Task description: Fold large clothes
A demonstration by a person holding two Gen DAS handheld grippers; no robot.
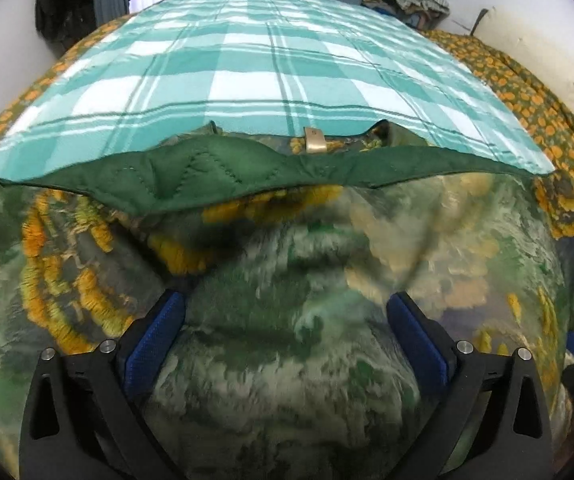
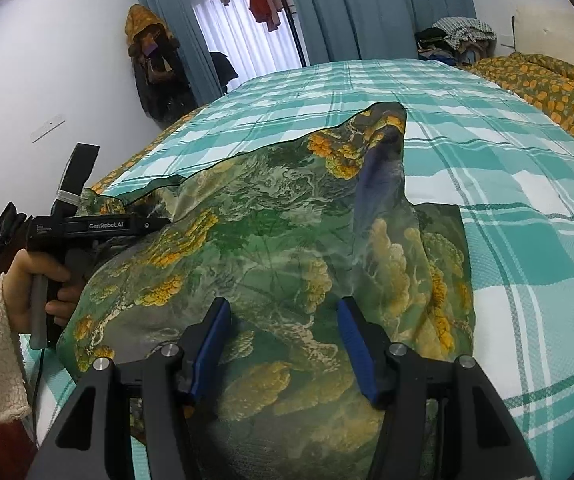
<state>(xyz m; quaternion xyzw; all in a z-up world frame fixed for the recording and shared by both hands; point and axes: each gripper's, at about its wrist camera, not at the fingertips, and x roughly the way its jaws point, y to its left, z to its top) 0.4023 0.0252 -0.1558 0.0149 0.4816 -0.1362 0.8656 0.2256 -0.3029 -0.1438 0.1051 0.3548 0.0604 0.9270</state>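
A large padded garment with a green, yellow and orange landscape print lies bunched on the bed; its plain green quilted lining shows along a folded edge in the left wrist view, where the print fills the foreground. My left gripper is open, its blue pads wide apart right over the fabric. My right gripper is open, with the garment's near bulge between its pads. The left gripper's body, held in a hand, shows at the garment's left edge.
The bed is covered by a teal and white checked sheet. An orange-flowered quilt lies along the far right side. A pile of clothes sits at the bed's far end. Coats hang on the left wall beside curtains.
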